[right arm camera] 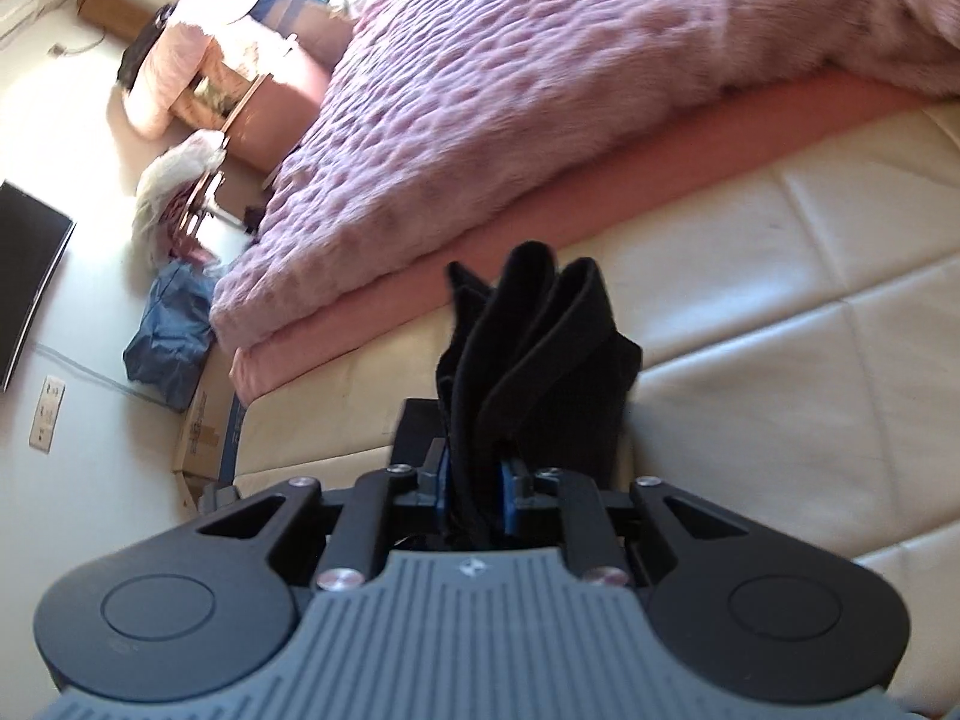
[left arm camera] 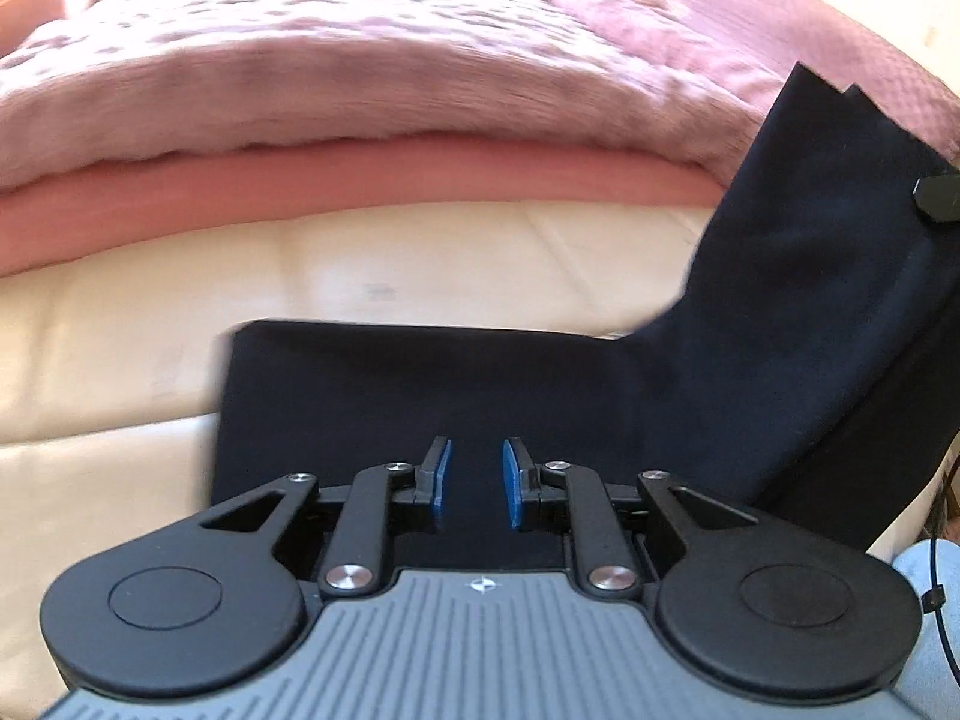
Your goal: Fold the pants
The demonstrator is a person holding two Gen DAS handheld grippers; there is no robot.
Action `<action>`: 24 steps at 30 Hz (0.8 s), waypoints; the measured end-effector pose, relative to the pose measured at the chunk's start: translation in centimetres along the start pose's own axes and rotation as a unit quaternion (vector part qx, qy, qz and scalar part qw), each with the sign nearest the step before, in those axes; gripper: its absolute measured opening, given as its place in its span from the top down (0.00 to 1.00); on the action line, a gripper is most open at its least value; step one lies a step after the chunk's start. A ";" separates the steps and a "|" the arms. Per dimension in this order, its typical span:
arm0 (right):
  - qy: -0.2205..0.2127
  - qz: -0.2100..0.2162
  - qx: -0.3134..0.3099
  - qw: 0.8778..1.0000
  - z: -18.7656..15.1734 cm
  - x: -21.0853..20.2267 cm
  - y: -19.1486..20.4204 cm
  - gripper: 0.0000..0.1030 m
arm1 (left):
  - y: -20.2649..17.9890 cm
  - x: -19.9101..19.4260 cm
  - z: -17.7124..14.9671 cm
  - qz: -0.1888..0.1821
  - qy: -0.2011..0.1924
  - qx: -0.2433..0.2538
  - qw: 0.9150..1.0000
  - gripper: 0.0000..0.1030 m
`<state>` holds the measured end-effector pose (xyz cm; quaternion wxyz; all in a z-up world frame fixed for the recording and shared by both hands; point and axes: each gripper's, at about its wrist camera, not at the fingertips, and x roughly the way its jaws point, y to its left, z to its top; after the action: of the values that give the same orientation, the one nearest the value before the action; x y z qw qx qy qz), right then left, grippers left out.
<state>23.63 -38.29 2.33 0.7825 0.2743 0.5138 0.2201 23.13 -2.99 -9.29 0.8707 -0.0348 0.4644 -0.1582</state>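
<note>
Dark navy pants (left arm camera: 750,360) lie on the cream quilted mattress (left arm camera: 120,360), one part spread flat with its straight edge running across my left view, another part lifted up at the right side. My left gripper (left arm camera: 475,480) hovers over the flat part with its blue pads (left arm camera: 443,480) parted and nothing between them; I cannot tell whether the fingertips touch the cloth below. My right gripper (right arm camera: 474,492) is clamped on a bunched fold of the same pants (right arm camera: 528,348), and several layers of fabric stand up in loops above the fingers, clear of the mattress (right arm camera: 810,360). Beyond the pants a salmon-pink sheet (left arm camera: 360,186) runs along the mattress, with a fluffy pink blanket (left arm camera: 300,78) heaped over it. On my right view, past the bed's corner, I see a blue bag (right arm camera: 171,348) on the floor, a cardboard box (right arm camera: 210,426) against the bed, and a dark screen (right arm camera: 27,276) at the far left.
</note>
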 end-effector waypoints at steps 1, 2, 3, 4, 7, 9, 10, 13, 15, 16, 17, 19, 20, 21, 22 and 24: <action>0.005 0.000 -0.005 1.000 0.2 0.8 1.1 0.89 | 1.1 -0.8 -0.1 0.009 0.001 -0.009 1.000 0.80; 0.011 0.000 -0.010 1.000 0.3 1.6 2.0 0.89 | 2.2 -1.5 -0.3 0.017 0.003 -0.018 1.000 0.81; 0.017 -0.001 -0.016 1.000 0.4 2.7 3.0 0.89 | 3.1 -2.0 -0.5 0.023 0.004 -0.026 0.999 0.80; 0.023 -0.004 -0.017 1.000 0.5 3.8 3.9 0.89 | 4.1 -2.7 -0.6 0.028 0.003 -0.037 0.999 0.81; 0.043 -0.012 -0.024 0.999 0.4 7.3 6.6 0.89 | 6.4 -4.3 -1.2 0.025 -0.008 -0.071 0.997 0.81; 0.055 -0.017 -0.026 0.998 0.2 9.8 7.8 0.89 | 8.0 -5.1 -1.6 0.014 -0.016 -0.097 0.995 0.81; 0.062 -0.020 -0.025 0.998 0.1 11.3 8.4 0.89 | 8.6 -5.4 -1.9 0.012 -0.018 -0.109 0.994 0.81; 0.085 -0.036 -0.022 0.995 -0.5 15.5 9.3 0.89 | 9.6 -6.2 -2.7 0.010 -0.023 -0.128 0.991 0.80; 0.104 -0.056 -0.022 0.993 -1.2 18.8 9.7 0.89 | 10.4 -6.7 -3.1 0.006 -0.025 -0.138 0.990 0.80; 0.113 -0.068 -0.019 0.991 -1.6 20.2 9.8 0.89 | 10.8 -7.0 -3.3 0.005 -0.027 -0.144 0.989 0.80; 0.121 -0.075 -0.017 0.990 -1.9 21.4 9.7 0.89 | 11.1 -7.2 -3.5 0.005 -0.029 -0.149 0.988 0.80; 0.137 -0.089 -0.014 0.986 -2.6 23.7 9.7 0.88 | 11.9 -7.7 -3.7 0.003 -0.034 -0.161 0.986 0.79; 0.145 -0.091 -0.010 0.985 -3.0 24.7 9.7 0.88 | 12.2 -7.8 -3.8 0.001 -0.037 -0.167 0.985 0.79; 0.149 -0.093 -0.007 0.984 -3.2 25.3 9.6 0.87 | 12.6 -8.0 -3.9 -0.001 -0.038 -0.173 0.984 0.77; 0.151 -0.094 -0.005 0.984 -3.4 25.8 9.8 0.85 | 12.9 -8.0 -4.0 -0.002 -0.039 -0.179 0.983 0.75; 0.156 -0.095 0.001 0.983 -3.7 26.6 9.9 0.82 | 13.3 -8.2 -4.2 -0.003 -0.041 -0.190 0.981 0.75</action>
<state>29.58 -13.41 -10.54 0.7100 0.1877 0.6532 0.1841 18.65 12.53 -7.93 0.8661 -0.2074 0.4496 -0.0687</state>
